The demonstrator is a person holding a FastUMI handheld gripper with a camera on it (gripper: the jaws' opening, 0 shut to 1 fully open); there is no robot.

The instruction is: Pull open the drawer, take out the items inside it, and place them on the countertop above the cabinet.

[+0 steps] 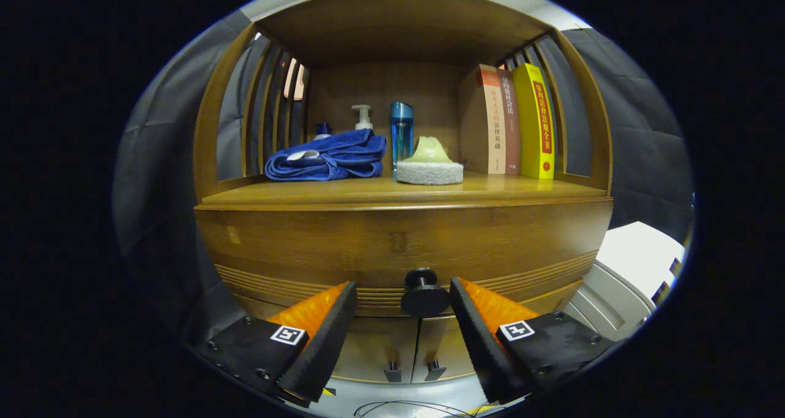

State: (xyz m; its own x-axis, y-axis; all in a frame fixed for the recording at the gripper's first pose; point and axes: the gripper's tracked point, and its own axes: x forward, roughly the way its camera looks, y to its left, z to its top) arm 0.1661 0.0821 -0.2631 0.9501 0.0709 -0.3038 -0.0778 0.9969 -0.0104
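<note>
Drawer front of banded brown wood (pixel 405 246) sits flush under the countertop (pixel 405 192), our gripper (pixel 402 298) spread either side of its round dark knob (pixel 423 292), so we cannot judge whether emptying remains

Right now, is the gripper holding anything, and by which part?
Nothing is held. The gripper is open, its fingers either side of the drawer knob, not touching it.
</note>
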